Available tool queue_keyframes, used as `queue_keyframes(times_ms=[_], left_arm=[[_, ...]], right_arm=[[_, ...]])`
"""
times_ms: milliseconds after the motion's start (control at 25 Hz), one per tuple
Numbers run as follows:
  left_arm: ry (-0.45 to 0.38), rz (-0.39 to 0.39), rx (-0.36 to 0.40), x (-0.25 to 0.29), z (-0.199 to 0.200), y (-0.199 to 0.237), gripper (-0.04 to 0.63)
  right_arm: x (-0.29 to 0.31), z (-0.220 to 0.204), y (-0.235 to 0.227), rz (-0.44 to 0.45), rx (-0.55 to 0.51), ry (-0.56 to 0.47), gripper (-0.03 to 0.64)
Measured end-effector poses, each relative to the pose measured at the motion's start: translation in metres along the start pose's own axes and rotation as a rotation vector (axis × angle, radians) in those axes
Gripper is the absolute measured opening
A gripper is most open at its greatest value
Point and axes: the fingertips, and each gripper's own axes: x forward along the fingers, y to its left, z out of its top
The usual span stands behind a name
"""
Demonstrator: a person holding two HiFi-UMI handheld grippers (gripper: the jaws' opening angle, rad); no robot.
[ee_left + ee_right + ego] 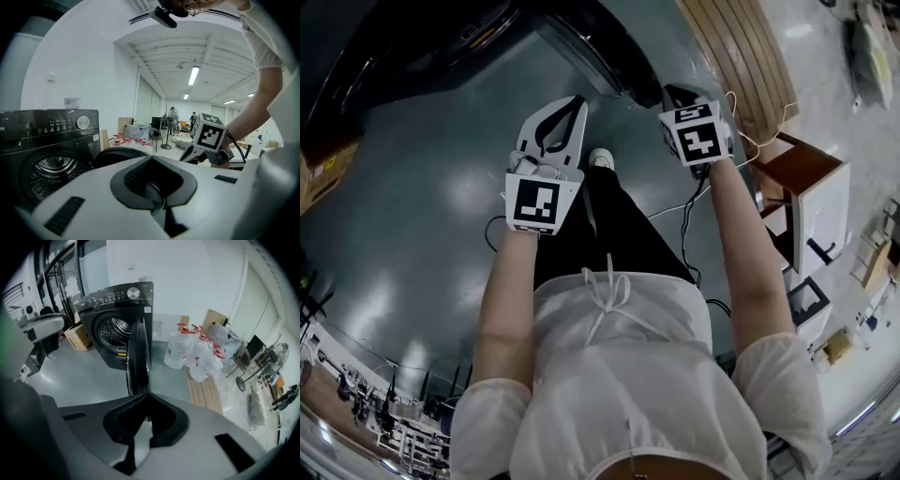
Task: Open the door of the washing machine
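Your washing machine (115, 322) door (139, 352) already hangs wide open, edge-on just past your right gripper (147, 393), with the drum showing behind it. That gripper's jaws are pinched together with nothing in them. Your left gripper (151, 158) is closed and empty too, held up alongside.
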Motion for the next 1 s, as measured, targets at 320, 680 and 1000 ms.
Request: queue_keyframes(times_ms=[320,680,1000], left_arm=[[0.015,0.154,-0.037,-0.071,0.043,0.031,0.021],[-0.024,0.354,-0.005,-0.167,0.100,0.099,0.021],[-0.047,0.534,0.024,-0.253,0.136,0.139,0.021]], right_arm=[[-0.057,0.079,0.039,0.091,-0.097,-0.230,0.006],[-0.117,0.185,0.132,0.215,-0.205,-0.460,0.006],[-0.178,0.253,0.201,0.291,-0.230,-0.636,0.006]])
